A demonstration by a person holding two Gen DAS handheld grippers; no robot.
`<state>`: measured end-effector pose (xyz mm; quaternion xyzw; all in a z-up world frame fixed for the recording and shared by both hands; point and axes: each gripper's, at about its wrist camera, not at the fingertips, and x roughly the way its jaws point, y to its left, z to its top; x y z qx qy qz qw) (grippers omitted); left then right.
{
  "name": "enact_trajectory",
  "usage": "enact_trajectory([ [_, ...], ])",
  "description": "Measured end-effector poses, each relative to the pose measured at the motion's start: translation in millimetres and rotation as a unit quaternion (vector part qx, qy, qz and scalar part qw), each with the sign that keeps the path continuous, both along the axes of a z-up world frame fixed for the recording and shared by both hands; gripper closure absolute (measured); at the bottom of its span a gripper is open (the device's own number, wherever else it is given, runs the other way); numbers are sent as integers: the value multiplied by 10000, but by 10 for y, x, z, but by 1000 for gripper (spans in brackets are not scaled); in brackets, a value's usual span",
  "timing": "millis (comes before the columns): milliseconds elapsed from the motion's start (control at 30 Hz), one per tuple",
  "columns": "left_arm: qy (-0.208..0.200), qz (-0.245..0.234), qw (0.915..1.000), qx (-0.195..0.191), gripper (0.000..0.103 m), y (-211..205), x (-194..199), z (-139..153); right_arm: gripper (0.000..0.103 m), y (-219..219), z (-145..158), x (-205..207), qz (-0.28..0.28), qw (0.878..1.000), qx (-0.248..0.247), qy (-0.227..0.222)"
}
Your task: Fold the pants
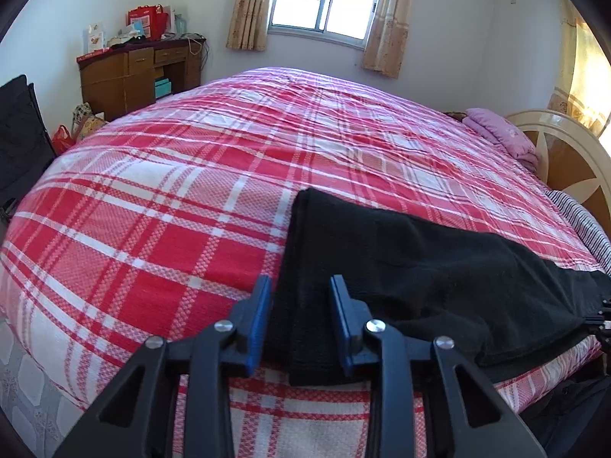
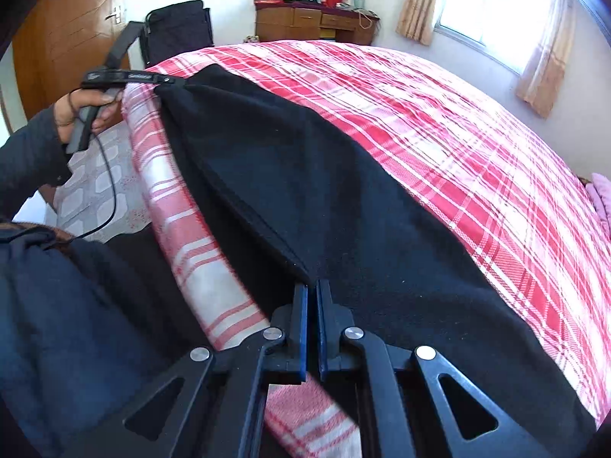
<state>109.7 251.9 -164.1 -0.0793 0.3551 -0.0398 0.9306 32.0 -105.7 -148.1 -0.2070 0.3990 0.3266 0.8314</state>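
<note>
Black pants [image 1: 420, 267] lie lengthwise along the near edge of a bed with a red and white plaid cover [image 1: 172, 191]. My left gripper [image 1: 299, 286] straddles one narrow end of them, its blue pads closed on the bunched cloth. In the right wrist view that left gripper [image 2: 172, 81] sits at the far corner of the pants [image 2: 305, 171], and the cloth rises to its tip. My right gripper [image 2: 311, 286] is shut, pinching the near folded edge of the pants at the bedside. Its black tip shows at the picture's right edge [image 1: 605, 305].
A wooden desk [image 1: 141, 68] with bags and boxes stands by the far wall under a curtained window. A pink pillow [image 1: 500, 133] lies by the headboard [image 1: 565, 152]. A black chair [image 2: 175, 26] and a wooden door [image 2: 68, 38] are beyond the bed. A person's hand [image 2: 76, 110] holds the left gripper's handle.
</note>
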Motion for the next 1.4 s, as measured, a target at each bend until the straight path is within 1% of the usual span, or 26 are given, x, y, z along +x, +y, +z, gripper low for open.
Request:
enact_trajectory([
  [33,-3,20,10000,27,70,6,-1,0,99,5,-11,-24,26,10000,-54,2],
  [100,20,33,10000,-52,70,45,6,-11,99,33,-110,12,-4,9998,-198,69],
  [167,31,46,9999,-143,70,62,5,-17,99,54,-298,76,-74,9990,-328,291],
  [233,18,50,10000,-77,70,45,-23,13,99,65,-370,92,-59,9988,-335,363],
  [300,-31,50,10000,54,70,20,-54,60,99,53,-300,76,-34,9989,-145,435],
  [367,-91,78,9998,183,70,11,-68,107,99,45,-220,30,35,9992,-66,392],
  [433,-125,136,9995,242,70,13,-66,134,99,53,-228,12,71,9990,-134,425],
  [500,-149,120,9996,213,70,2,-70,148,100,66,-287,-15,153,9983,-169,541],
  [667,-298,-27,9989,361,70,-113,-111,261,101,93,-298,-90,195,9986,-180,466],
  [733,-255,-105,9987,434,70,-170,-100,266,101,69,-307,-60,127,9991,-185,371],
  [767,-212,-129,9986,459,70,-197,-97,258,101,41,-272,-44,91,9995,-66,286],
  [833,-50,-168,9988,466,70,-217,-107,210,99,-6,-195,-3,78,9995,180,263],
  [867,26,-170,9987,472,68,-214,-114,181,95,-2,-161,10,102,9994,210,243],
  [900,76,-160,9987,478,64,-208,-125,156,77,23,-129,12,121,9997,166,153],
  [933,103,-153,9987,472,64,-209,-134,139,55,65,-107,13,165,9997,125,89],
  [967,122,-161,9988,435,64,-209,-136,121,49,117,-88,19,228,9996,145,62],
  [1000,146,-169,9992,346,64,-205,-130,98,49,165,-77,23,297,9994,182,55],
  [1067,198,-190,9992,282,64,-216,-120,71,49,315,-88,59,359,9993,59,-77],
  [1133,235,-157,9990,341,68,-218,-120,51,50,440,-149,89,361,9992,-101,-129],
  [1167,242,-148,9991,312,71,-201,-122,51,50,487,-166,104,402,9991,-106,-128],
  [1200,246,-141,9991,301,75,-185,-125,54,56,533,-193,118,467,9988,-106,-97],
  [1233,240,-127,9991,311,77,-178,-138,61,63,578,-227,129,508,9985,-169,-95],
  [1267,235,-119,9991,334,84,-181,-145,62,68,607,-257,132,513,9982,-270,-137],
  [1300,243,-106,9987,429,87,-185,-150,59,79,640,-303,140,490,9977,-420,-218],
  [1333,251,-104,9985,485,88,-192,-149,55,86,642,-320,153,466,9976,-457,-231],
  [1400,234,-104,9980,582,91,-217,-151,46,91,625,-334,168,444,9982,-374,-162],
])
